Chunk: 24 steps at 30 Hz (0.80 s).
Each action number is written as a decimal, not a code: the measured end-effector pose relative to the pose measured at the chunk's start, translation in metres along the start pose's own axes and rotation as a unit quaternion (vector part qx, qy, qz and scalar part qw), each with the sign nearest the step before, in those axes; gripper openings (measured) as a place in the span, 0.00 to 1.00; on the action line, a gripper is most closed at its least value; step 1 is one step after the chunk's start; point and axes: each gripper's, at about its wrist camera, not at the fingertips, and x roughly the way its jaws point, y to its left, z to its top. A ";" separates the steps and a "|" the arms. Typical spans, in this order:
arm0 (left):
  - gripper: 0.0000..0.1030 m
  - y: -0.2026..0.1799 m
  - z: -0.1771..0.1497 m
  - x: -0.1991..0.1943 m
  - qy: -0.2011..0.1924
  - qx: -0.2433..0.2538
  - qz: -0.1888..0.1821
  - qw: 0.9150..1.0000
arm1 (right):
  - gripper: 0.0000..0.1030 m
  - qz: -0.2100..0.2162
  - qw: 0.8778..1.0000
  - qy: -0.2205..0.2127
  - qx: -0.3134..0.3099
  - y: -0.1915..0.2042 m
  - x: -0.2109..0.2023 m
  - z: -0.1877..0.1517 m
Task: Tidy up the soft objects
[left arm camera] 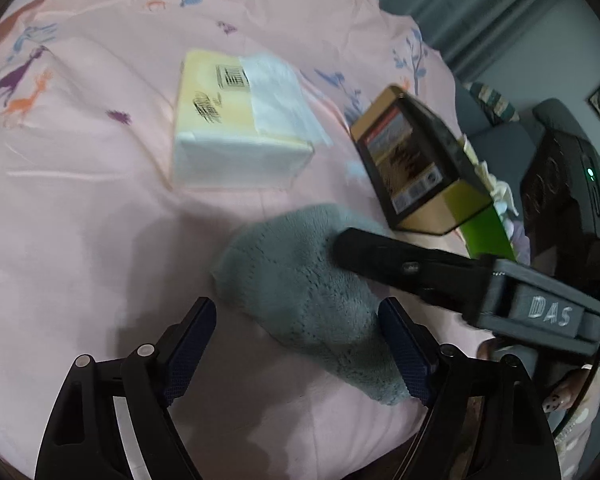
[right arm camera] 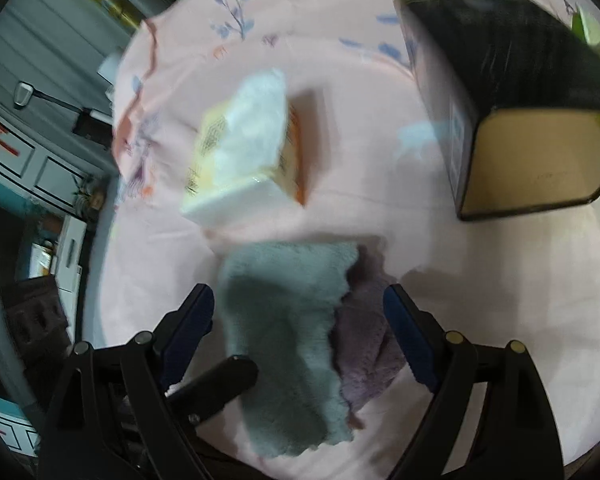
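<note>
**Both grippers spread wide over the fluffy cloths on the pink sheet**

Left wrist view first. The left gripper [left arm camera: 296, 344] hangs over a pink bedsheet [left arm camera: 80, 208] printed with animals and blue sprigs, its jaws standing wide apart. Between them lies the grey-green fluffy cloth [left arm camera: 300, 280], stretched out on the sheet; the pads are not pressing on it, though the right-hand pad sits just at its edge. In from the right comes the right gripper [left arm camera: 380, 256], and one of its black fingers lies across the far end of that same cloth. Part of a hand [left arm camera: 568, 396] shows at the right edge, below that tool. Further up the sheet sits a yellow-and-white tissue pack [left arm camera: 236, 128], well apart from the cloth, and to its right a dark box [left arm camera: 416, 164] with a printed label, tilted and open at the far end.

Over to the right wrist view. The right gripper [right arm camera: 300, 336] has its jaws spread wide too, gripping nothing. Beneath it the grey-green fluffy cloth [right arm camera: 284, 344] lies flat, overlapping a purple fluffy cloth [right arm camera: 364, 340] at its right side; both sit in the gap between the fingers. A black finger of the left gripper [right arm camera: 224, 380] pokes in from the lower left, reaching the green cloth's edge. Beyond lies the tissue pack [right arm camera: 252, 148], blurred, with the dark box [right arm camera: 512, 92] at upper right.
</note>
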 end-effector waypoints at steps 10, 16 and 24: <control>0.49 -0.006 -0.001 0.013 -0.008 0.018 0.015 1.000 | 0.58 0.055 0.998 0.029 -0.016 0.000 0.016 -0.010; 0.36 -0.013 -0.002 0.009 -0.023 0.045 0.024 0.998 | 0.38 0.069 0.997 0.022 -0.028 0.009 0.017 -0.015; 0.35 -0.022 -0.002 -0.019 -0.075 0.076 0.023 0.994 | 0.39 0.088 0.995 -0.029 -0.048 0.026 -0.008 -0.018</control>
